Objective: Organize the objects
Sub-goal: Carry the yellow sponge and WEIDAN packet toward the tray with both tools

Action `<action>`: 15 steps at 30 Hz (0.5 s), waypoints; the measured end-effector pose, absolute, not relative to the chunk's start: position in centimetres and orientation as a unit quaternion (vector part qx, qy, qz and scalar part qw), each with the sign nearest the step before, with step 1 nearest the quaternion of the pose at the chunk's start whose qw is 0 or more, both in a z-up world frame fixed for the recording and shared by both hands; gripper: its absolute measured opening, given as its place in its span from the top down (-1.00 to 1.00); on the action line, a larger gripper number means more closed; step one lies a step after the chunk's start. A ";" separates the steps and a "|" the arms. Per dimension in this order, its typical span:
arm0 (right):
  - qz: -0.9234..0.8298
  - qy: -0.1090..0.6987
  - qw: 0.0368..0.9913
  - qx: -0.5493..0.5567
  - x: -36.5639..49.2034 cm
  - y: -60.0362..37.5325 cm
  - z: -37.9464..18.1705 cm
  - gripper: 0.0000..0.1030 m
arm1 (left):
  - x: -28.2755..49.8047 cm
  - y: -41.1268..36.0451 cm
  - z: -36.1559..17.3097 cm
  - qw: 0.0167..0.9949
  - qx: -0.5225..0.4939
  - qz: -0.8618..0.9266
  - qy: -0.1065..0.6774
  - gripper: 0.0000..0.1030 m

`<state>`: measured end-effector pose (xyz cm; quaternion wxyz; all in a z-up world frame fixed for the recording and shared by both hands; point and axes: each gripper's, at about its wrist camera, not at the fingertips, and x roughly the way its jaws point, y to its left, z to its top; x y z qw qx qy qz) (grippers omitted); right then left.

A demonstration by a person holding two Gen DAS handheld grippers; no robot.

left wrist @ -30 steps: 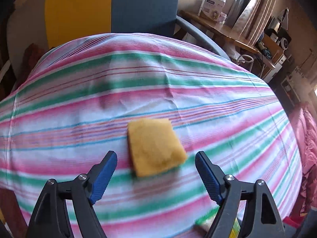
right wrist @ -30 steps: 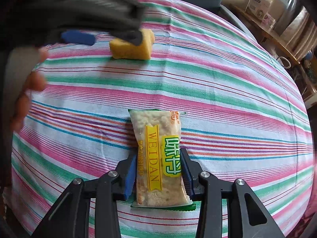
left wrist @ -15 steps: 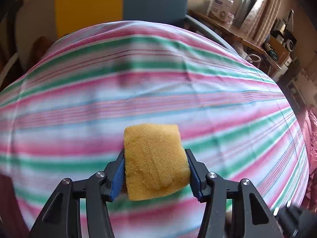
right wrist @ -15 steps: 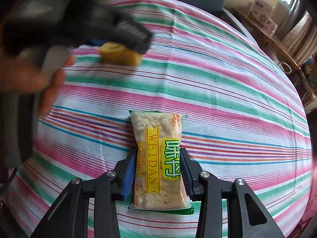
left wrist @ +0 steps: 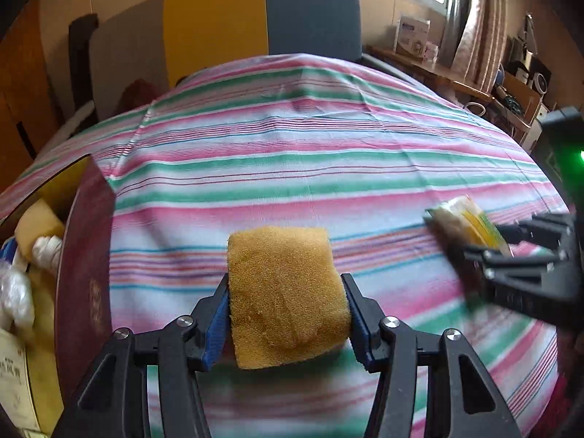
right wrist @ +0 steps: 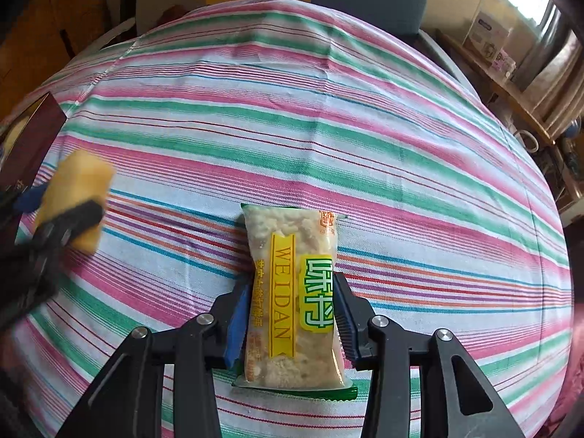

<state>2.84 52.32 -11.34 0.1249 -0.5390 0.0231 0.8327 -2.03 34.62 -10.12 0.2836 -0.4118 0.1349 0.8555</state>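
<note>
The left gripper point(left wrist: 286, 314) has its blue-padded fingers point(left wrist: 217, 319) pressed against both sides of a yellow sponge point(left wrist: 283, 292), which bulges slightly between them and hangs just above the striped cloth point(left wrist: 292, 153) covering the tabletop. The jaws closed onto it within the last second and now stand at a middling width. The right gripper point(right wrist: 290, 319) is narrower, its fingers point(right wrist: 235, 323) clamped on the long edges of a clear snack packet point(right wrist: 292, 288) with a yellow and green label; whether the packet rests on the cloth or is lifted off it cannot be told. From the left camera, that packet and gripper appear blurred at the right edge. At the left edge of the tabletop stands a dark red box point(left wrist: 85, 262) holding another sponge and white wrapped items. Beyond are a blue chair point(left wrist: 314, 14), a yellow panel point(left wrist: 215, 25), curtains and a window.
</note>
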 end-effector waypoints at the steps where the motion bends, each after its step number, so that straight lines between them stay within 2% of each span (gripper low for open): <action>1: 0.834 0.023 0.125 -0.538 2.8 52.3 -11.4 0.15 | -1.9 34.6 -10.2 0.283 -0.409 0.857 0.134 -0.09; 15: 0.838 0.004 0.127 -0.530 2.8 51.7 -11.4 0.24 | -1.8 35.0 -11.2 0.279 -0.413 0.856 0.137 -0.17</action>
